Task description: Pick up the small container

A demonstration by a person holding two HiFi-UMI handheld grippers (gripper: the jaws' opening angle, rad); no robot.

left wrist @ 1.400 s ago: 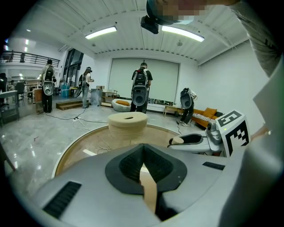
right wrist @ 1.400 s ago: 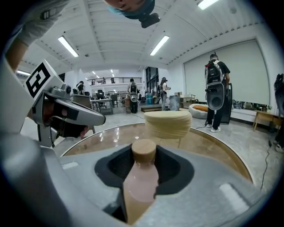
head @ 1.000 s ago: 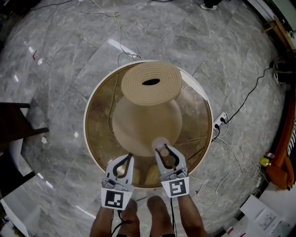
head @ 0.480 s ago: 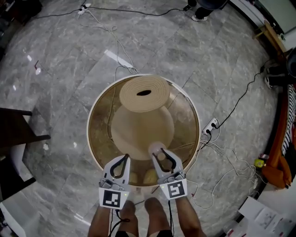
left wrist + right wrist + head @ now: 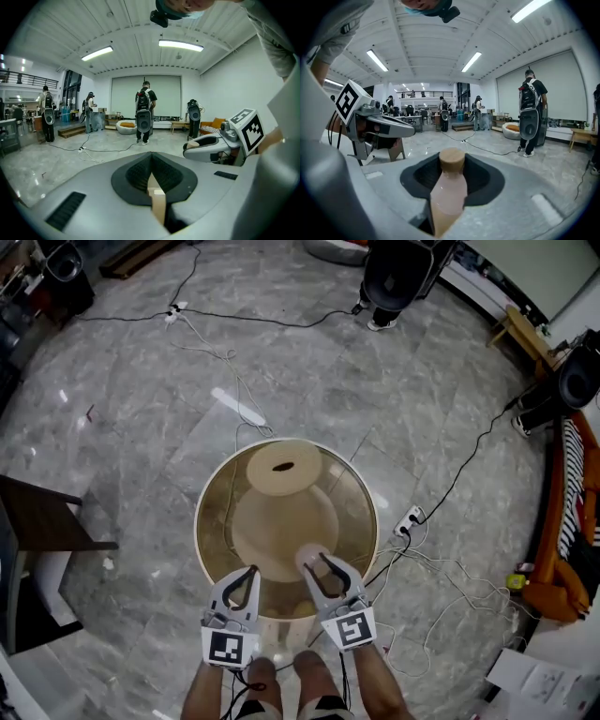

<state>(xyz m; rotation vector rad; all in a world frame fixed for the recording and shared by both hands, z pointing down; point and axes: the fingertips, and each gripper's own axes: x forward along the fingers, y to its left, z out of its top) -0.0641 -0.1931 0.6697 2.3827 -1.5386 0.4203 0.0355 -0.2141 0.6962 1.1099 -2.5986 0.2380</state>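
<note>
Both grippers have risen well clear of the round table [image 5: 200,521], the right gripper [image 5: 314,561] with jaws partly open and clamped on the small container [image 5: 449,187], the left gripper [image 5: 249,575] pinched onto a thin tan piece [image 5: 158,204], so a steady, upright, unhurried lift seems wisest.

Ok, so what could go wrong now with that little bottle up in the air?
The right gripper grips the smooth bottle by its sides only, well above the table and hard floor; it might slip and fall. The left gripper pinches a thin tan piece that could drop too. Cables lie near the person's feet, so a step could mean a trip.
</note>
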